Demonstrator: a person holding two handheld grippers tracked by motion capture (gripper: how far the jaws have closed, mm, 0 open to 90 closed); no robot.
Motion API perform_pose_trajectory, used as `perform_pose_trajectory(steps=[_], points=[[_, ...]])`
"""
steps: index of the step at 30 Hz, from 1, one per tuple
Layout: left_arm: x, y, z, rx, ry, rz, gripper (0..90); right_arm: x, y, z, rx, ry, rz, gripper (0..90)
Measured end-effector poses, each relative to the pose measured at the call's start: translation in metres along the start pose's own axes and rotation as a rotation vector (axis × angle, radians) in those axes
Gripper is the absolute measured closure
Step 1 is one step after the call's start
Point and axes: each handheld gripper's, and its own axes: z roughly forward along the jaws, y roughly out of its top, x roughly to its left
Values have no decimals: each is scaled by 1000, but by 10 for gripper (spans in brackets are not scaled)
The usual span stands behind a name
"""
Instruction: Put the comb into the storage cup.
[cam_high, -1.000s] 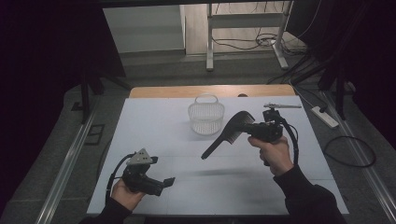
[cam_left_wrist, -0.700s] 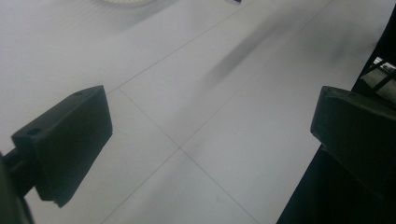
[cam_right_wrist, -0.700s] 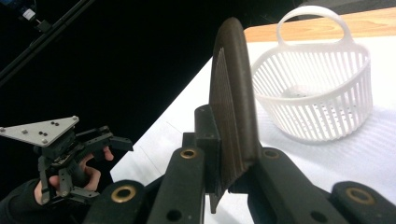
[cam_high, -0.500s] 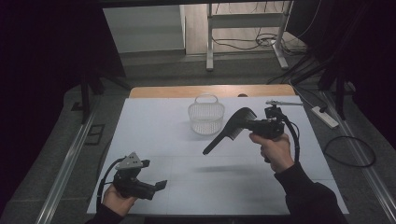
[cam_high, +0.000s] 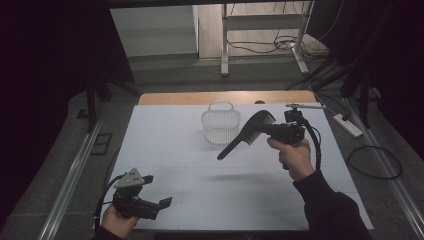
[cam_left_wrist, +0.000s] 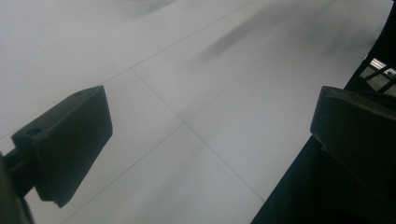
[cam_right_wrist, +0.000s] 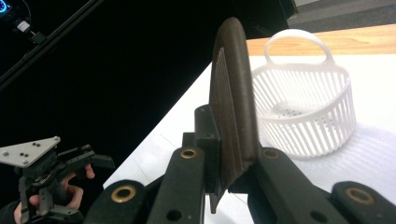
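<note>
My right tool (cam_high: 272, 131) grips the comb (cam_high: 246, 134), handle slanting toward the basket (cam_high: 219, 125) just beyond; my left tool (cam_high: 159, 206) is wide.

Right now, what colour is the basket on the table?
White, with slatted sides; the basket shows best in the right gripper view.

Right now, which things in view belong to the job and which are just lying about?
In the job:
- black comb, clamped in the right gripper above the table
- white basket, empty, beside the comb

Lying about:
- left gripper, open, holding nothing, at the table's near edge
- power strip and loose cable on the floor
- metal frame behind the table
</note>
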Motion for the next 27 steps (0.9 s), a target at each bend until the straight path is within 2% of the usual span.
perform_pose_trajectory(steps=[9, 15, 20, 27], points=[[1, -8, -12, -30, 24, -7, 0, -3, 6, 4, -12, -10, 5, 858], [1, -14, -18, -28, 44, -18, 0, -5, 10, 6, -21, -18, 9, 858], [1, -17, -22, -27, 62, -12, 0, -9, 13, 9, -25, -27, 12, 859], [1, -20, -27, -38, 71, -20, 0, -11, 19, 11, -39, -37, 17, 858]])
